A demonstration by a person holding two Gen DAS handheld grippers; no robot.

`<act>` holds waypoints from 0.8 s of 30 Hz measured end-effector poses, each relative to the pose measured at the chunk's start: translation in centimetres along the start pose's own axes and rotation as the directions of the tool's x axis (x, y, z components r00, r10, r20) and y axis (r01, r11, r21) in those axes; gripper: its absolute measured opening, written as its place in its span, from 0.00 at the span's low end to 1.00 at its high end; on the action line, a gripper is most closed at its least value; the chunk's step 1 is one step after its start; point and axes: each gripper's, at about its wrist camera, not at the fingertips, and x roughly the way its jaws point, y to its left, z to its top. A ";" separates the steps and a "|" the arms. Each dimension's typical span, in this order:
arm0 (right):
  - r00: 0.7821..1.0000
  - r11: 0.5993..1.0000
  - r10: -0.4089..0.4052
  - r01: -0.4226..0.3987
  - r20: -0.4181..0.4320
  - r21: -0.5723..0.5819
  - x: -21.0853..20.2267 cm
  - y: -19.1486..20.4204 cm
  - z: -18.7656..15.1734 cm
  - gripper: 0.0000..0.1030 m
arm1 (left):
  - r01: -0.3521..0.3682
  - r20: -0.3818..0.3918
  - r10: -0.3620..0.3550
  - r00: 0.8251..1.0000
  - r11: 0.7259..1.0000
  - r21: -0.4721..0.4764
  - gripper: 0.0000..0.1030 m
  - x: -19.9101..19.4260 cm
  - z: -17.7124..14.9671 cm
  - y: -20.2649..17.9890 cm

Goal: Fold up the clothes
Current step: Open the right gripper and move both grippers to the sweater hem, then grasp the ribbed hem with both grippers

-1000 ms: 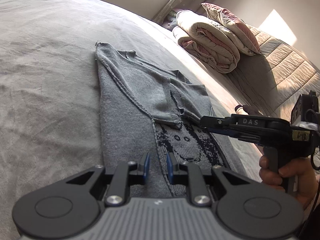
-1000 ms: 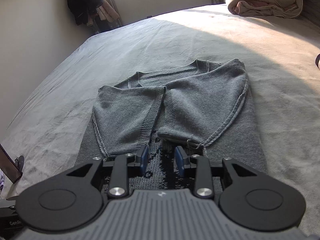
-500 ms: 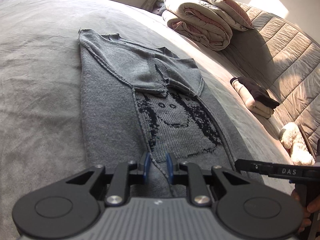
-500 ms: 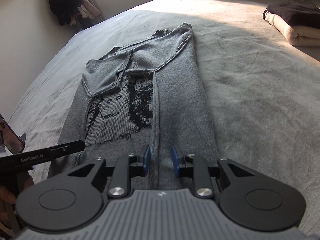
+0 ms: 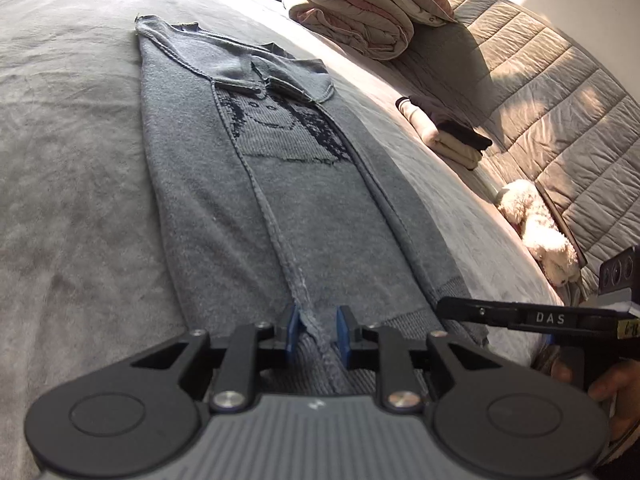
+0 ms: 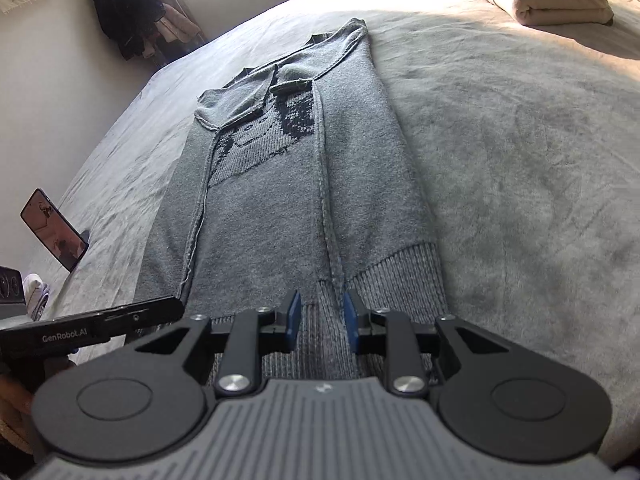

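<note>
A grey knit sweater (image 5: 208,184) with a dark face pattern lies flat on the grey bed (image 5: 68,160), its sides and sleeves folded inward. My left gripper (image 5: 318,332) hovers at the ribbed hem, and its jaws are opening. A raised seam runs between its blue pads without being pinched. My right gripper (image 6: 322,316) sits over the ribbed hem (image 6: 400,272) near the sweater's (image 6: 272,208) right fold line, jaws slightly apart on nothing. Each view shows a finger (image 5: 500,314) of the other gripper from the side, like the left one's finger (image 6: 120,318).
A folded duvet stack (image 5: 352,28) and a quilted headboard (image 5: 560,100) stand at the far end. Folded beige and dark clothes (image 6: 552,0) and a white plush toy (image 5: 536,228) lie to the right. A phone on a stand (image 6: 54,228) is at the left.
Both grippers have drawn back along the sweater, from the folded sleeves down to the hem. The right jaws have narrowed a little.
</note>
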 end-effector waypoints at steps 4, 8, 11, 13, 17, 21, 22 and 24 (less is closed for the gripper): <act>1.000 0.998 0.027 -0.026 -0.006 0.056 -1.1 -1.0 -0.6 0.26 | -0.033 -0.061 0.034 0.998 0.999 0.010 0.22 -1.1 -1.0 -1.4; 0.998 0.994 0.065 -0.065 0.000 0.086 -1.8 -2.0 -1.9 0.26 | -0.034 -0.101 0.039 0.994 0.998 0.054 0.27 -2.1 -2.6 -3.6; 0.992 0.985 0.123 -0.122 0.004 0.123 -2.6 -2.9 -3.0 0.28 | 0.023 -0.128 -0.015 0.992 0.998 0.057 0.27 -2.9 -4.1 -5.0; 0.987 0.976 0.159 -0.158 0.004 0.148 -3.3 -3.6 -3.4 0.31 | 0.044 -0.115 -0.038 0.993 0.998 0.050 0.28 -3.8 -5.1 -5.7; 0.978 0.960 0.209 -0.209 0.020 0.185 -5.0 -5.0 -3.9 0.31 | 0.019 -0.042 -0.019 0.999 1.000 0.001 0.30 -6.0 -5.8 -5.8; 0.973 0.944 0.219 -0.231 0.075 0.237 -6.4 -7.0 -3.3 0.33 | -0.027 0.040 0.031 0.999 0.995 -0.092 0.35 -8.0 -5.4 -4.1; 0.971 0.939 0.221 -0.236 0.087 0.251 -6.6 -7.6 -3.1 0.33 | -0.035 0.055 0.042 0.998 0.992 -0.118 0.35 -8.3 -5.2 -3.5; 0.970 0.929 0.221 -0.241 0.101 0.281 -6.7 -8.6 -2.8 0.33 | -0.054 0.067 0.066 0.996 0.984 -0.170 0.36 -8.6 -4.9 -2.0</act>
